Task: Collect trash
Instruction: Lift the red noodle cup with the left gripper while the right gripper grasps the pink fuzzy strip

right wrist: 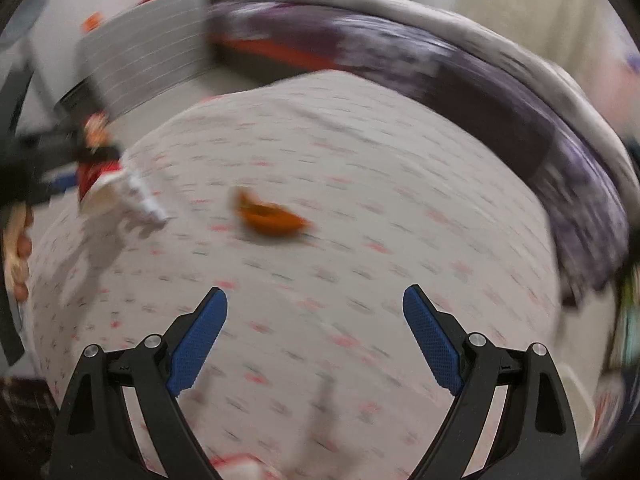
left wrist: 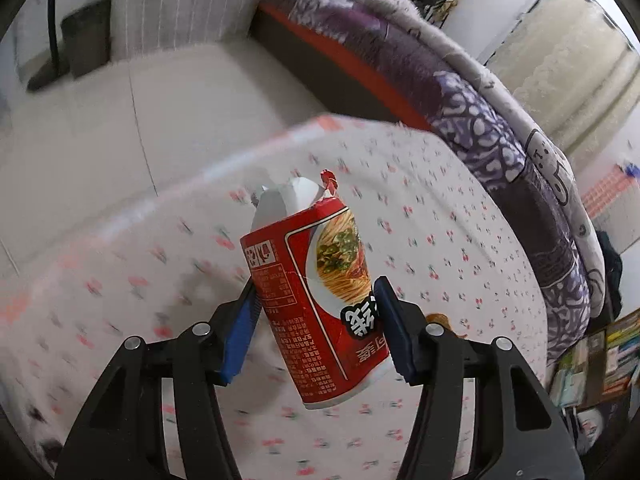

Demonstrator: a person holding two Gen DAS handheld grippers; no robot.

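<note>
A red instant-noodle carton [left wrist: 312, 344] with a torn white top hangs above the cherry-print tablecloth [left wrist: 460, 216]. My left gripper [left wrist: 316, 286] is shut on it, both blue pads pressing its sides. The right wrist view shows the same carton [right wrist: 98, 172] at far left, blurred, with a person's hand [right wrist: 18, 240] below it. An orange peel [right wrist: 270, 218] lies on the cloth [right wrist: 360, 160] ahead of my right gripper [right wrist: 316, 300], which is open with nothing between its fingers. A bit of the peel [left wrist: 438, 317] shows behind the left gripper's right finger.
A purple patterned blanket [left wrist: 480, 128] drapes over furniture along the table's far side. A grey striped cushion [left wrist: 180, 4] stands at the back left above pale floor [left wrist: 100, 120]. Books and clutter [left wrist: 600, 356] sit low at the right.
</note>
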